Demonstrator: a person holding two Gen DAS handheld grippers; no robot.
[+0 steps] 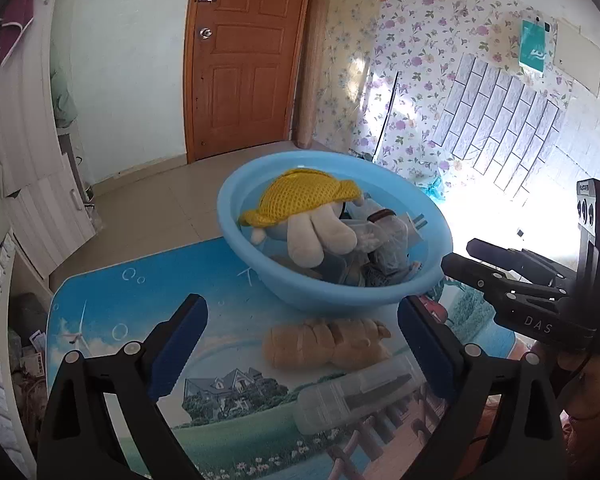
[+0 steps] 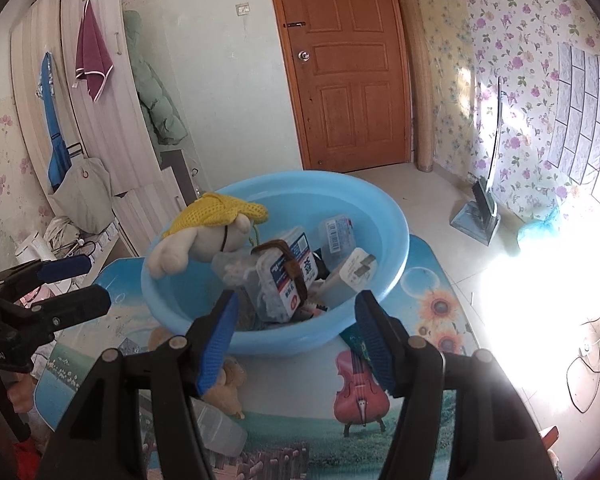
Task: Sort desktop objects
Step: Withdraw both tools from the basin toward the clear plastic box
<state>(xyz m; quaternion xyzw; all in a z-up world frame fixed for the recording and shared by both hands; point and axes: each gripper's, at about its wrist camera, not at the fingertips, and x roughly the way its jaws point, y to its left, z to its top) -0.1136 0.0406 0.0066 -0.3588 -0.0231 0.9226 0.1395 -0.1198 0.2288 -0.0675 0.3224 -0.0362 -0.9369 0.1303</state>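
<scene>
1. My left gripper stands with its fingers wide apart and nothing between the pads; it hangs over the tan plush toy and the clear plastic case, touching neither.
2. My right gripper has its fingers partly apart and empty, aimed at the near rim of the blue basin.
3. Already in the basin: a cream plush with a yellow knit hat, a clear box with a brown strap, a white charger and further small boxes, piled loosely.
4. Left on the picture-printed table mat: the tan plush toy and the clear plastic case, both lying just beside the basin, and a dark flat item partly hidden behind my right finger.
5. Judgement: sorting is well advanced, with at least two items outstanding.
</scene>
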